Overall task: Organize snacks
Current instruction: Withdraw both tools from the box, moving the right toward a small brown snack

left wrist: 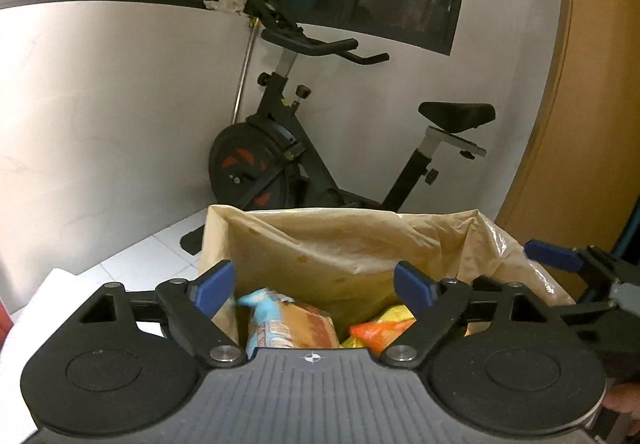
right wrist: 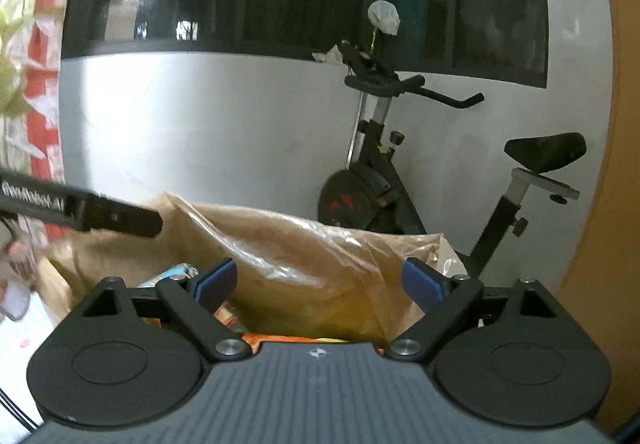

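An open brown paper bag (left wrist: pixel 332 244) with a clear plastic liner stands just ahead of both grippers; it also shows in the right wrist view (right wrist: pixel 304 264). Inside lie a light-blue and brown snack packet (left wrist: pixel 280 324) and an orange and yellow packet (left wrist: pixel 380 328). My left gripper (left wrist: pixel 314 282) is open and empty, over the bag's mouth. My right gripper (right wrist: pixel 320 282) is open and empty, over the bag; an orange packet edge (right wrist: pixel 280 340) peeks below it. The right gripper's blue finger (left wrist: pixel 552 256) shows at the left view's right edge.
A black exercise bike (left wrist: pixel 320 147) stands against the white wall behind the bag, also in the right wrist view (right wrist: pixel 440 179). A wooden door or cabinet (left wrist: pixel 592 103) is at the right. White tiled floor (left wrist: pixel 152 256) lies to the left. The left gripper's black body (right wrist: pixel 80 207) crosses the right view.
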Demonstrator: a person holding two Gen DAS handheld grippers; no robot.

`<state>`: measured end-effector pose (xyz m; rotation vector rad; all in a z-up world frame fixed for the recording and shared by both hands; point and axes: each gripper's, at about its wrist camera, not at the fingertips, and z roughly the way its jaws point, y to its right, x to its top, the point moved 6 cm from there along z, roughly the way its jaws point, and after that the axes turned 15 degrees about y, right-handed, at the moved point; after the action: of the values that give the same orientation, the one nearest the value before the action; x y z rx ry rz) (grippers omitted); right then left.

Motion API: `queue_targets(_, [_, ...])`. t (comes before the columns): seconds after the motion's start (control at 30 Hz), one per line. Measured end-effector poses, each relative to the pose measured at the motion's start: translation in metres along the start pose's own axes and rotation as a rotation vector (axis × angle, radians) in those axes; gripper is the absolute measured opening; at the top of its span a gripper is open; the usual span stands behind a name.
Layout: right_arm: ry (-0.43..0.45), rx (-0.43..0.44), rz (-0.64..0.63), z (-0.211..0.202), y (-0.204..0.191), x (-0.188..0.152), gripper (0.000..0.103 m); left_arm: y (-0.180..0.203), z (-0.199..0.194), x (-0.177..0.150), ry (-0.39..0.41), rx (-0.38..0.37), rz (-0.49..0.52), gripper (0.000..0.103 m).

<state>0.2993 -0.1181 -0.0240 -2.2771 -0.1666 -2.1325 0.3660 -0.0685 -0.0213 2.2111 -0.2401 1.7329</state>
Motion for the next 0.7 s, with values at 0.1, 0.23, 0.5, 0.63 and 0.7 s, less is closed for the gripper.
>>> queue_targets(0.1, [0.049,0.012,0.017,-0.015,0.007,0.011,0.090,-0.001,-0.014,0.004,0.023,0.029,0.018,0.088])
queue_targets(0.23, [0.094,-0.001,0.021,-0.041,0.028,0.022,0.089,-0.009,-0.040,0.014,0.069,0.057,0.016,0.088])
queue_targets(0.5, [0.122,-0.074,0.054,-0.099,0.078,0.009,0.076,-0.020,-0.102,0.010,0.141,0.149,-0.001,0.088])
queue_targets(0.63, [0.079,-0.106,0.053,-0.114,0.096,-0.020,0.062,-0.024,-0.126,-0.019,0.114,0.194,-0.065,0.088])
queue_targets(0.7, [0.040,-0.119,0.061,-0.118,0.104,-0.041,0.058,-0.027,-0.136,-0.037,0.091,0.224,-0.107,0.087])
